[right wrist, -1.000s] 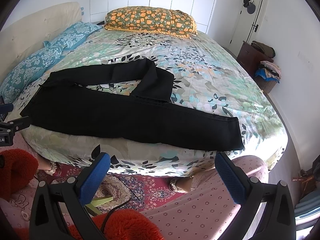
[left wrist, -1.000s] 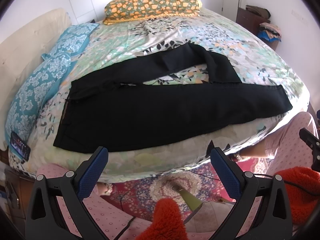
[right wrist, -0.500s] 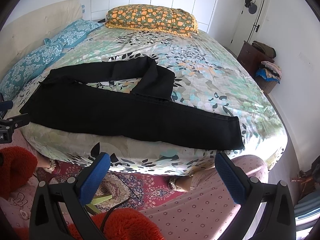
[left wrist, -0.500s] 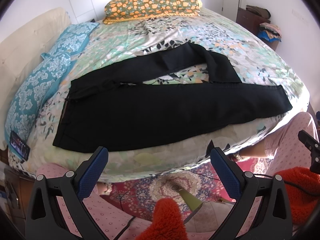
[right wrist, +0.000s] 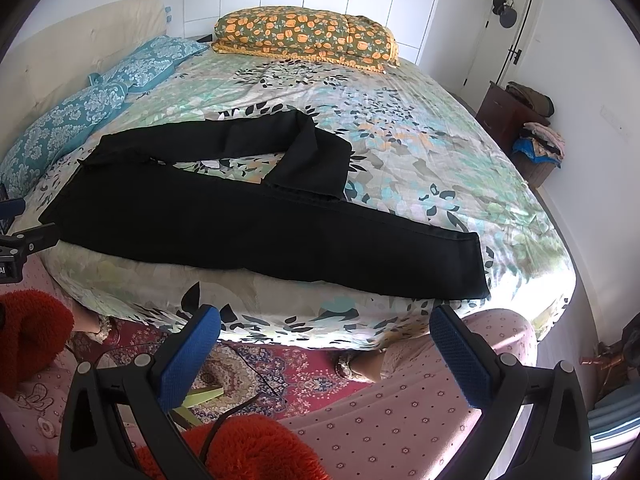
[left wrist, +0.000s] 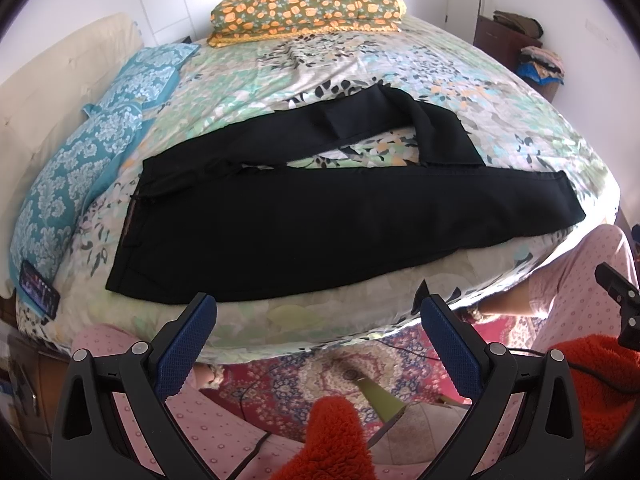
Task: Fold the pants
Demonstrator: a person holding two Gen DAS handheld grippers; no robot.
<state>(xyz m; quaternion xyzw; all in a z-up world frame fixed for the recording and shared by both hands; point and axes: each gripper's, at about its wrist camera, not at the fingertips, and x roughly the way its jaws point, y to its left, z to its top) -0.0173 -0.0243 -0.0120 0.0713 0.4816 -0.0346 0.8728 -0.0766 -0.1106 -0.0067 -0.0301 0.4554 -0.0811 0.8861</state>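
The left claw (left wrist: pixel 316 312) is wide open and holds nothing. The black pants (left wrist: pixel 304 220) lie flat on the bed (left wrist: pixel 460 80). One leg is straight along the near edge, and the other is bent back on itself. No fold looks done yet. The right claw (right wrist: pixel 326 326) is open and empty too.

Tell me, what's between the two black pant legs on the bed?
Just bare flowery bedsheet shows in the gap between the pants legs, in both wrist views.
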